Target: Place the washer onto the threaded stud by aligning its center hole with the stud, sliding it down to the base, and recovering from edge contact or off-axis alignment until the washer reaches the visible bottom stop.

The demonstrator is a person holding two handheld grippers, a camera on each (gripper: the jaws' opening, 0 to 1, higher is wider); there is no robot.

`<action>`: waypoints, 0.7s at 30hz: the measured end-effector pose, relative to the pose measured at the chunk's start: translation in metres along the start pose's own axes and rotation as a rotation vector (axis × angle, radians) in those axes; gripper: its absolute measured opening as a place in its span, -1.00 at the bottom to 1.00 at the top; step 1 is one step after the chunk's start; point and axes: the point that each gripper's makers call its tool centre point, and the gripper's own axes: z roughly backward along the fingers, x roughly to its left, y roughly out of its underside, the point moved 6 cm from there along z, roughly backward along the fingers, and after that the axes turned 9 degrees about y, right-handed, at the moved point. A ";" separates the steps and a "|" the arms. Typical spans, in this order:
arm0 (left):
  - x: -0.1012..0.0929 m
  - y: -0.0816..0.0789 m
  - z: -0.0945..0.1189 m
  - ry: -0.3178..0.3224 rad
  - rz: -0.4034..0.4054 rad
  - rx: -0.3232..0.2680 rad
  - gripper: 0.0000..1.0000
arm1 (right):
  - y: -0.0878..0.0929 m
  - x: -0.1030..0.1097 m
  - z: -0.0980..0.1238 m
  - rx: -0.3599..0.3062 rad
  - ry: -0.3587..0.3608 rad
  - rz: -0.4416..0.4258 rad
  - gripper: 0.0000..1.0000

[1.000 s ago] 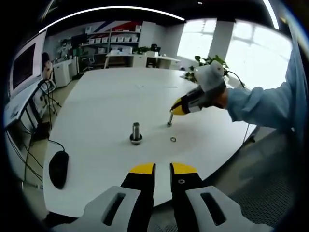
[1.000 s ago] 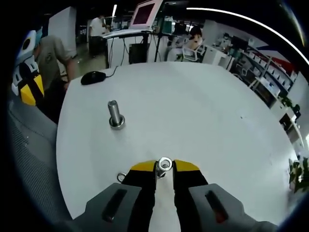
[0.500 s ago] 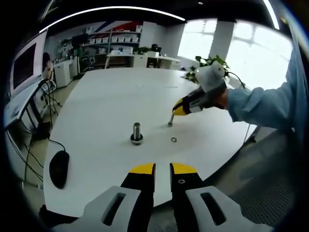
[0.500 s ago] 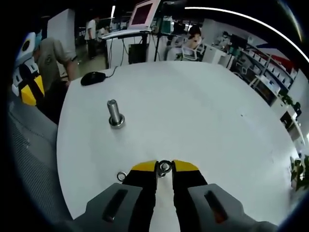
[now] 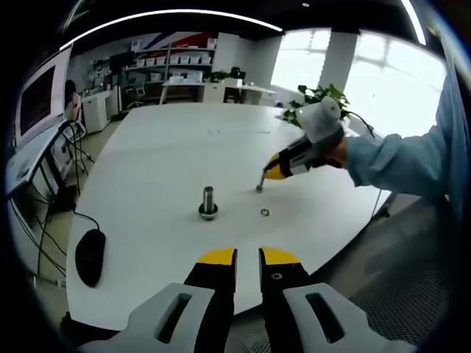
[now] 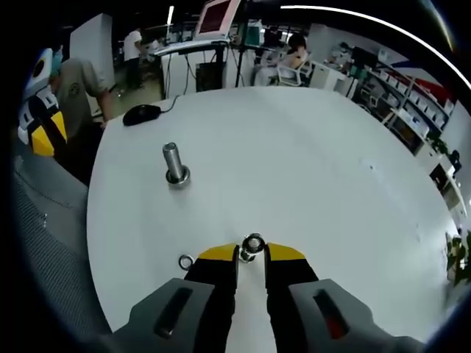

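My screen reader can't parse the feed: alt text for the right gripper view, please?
The right gripper has its yellow-tipped jaws closed on a small metal washer above a white round table. A spare washer lies just left of the jaws, and the threaded stud stands upright farther off.

left gripper view looks across the table (image 5: pixel 176 147) from its edge; right gripper view faces back; both share the stud (image 5: pixel 207 203).

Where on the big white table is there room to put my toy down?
Lots of room: the round white table is bare on the far side, beyond the upright silver threaded stud. Busier spots: the black computer mouse at the edge, and the small metal washer beside the right gripper.
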 end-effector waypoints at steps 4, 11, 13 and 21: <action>0.000 0.000 0.000 -0.001 0.001 -0.001 -0.81 | -0.001 -0.001 0.001 -0.004 0.001 -0.001 -0.72; 0.000 0.000 0.000 0.001 -0.001 0.000 -0.81 | -0.009 -0.002 0.007 -0.025 0.003 0.007 -0.73; 0.000 0.000 0.000 0.002 -0.002 0.000 -0.81 | -0.005 -0.002 0.004 -0.012 0.003 0.013 -0.73; 0.000 0.000 0.000 0.002 -0.003 0.001 -0.81 | -0.001 0.001 0.004 0.003 -0.001 0.011 -0.73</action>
